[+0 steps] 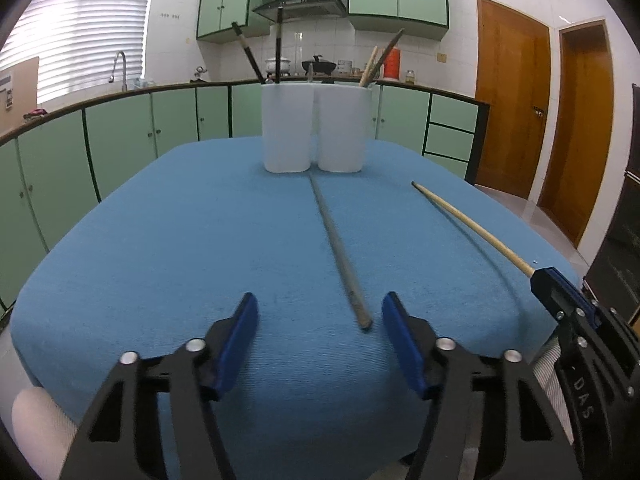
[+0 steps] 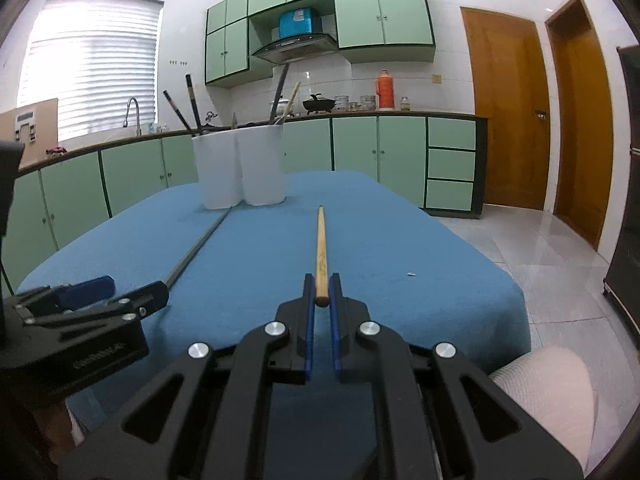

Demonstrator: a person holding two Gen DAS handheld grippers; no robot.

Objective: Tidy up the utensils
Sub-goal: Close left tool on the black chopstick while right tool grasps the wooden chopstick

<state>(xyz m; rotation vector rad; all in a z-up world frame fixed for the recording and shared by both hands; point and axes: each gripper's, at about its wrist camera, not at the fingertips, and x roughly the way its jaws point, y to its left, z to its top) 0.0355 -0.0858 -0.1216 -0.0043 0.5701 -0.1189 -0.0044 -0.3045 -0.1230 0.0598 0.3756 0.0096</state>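
Two white holders (image 1: 313, 128) stand side by side at the far middle of the blue table (image 1: 160, 240); dark chopsticks lean in the left one (image 1: 250, 54), light ones in the right (image 1: 380, 58). A grey chopstick (image 1: 338, 250) lies on the cloth, its near end between the fingertips of my open left gripper (image 1: 318, 316). My right gripper (image 2: 321, 284) is shut on the near end of a light wooden chopstick (image 2: 321, 240), which points towards the holders (image 2: 240, 166). That chopstick also shows in the left wrist view (image 1: 472, 226).
Green cabinets and a counter with a sink, pots and a red flask (image 2: 385, 90) run behind the table. Wooden doors (image 2: 504, 108) stand at the right. The tiled floor lies right of the table edge.
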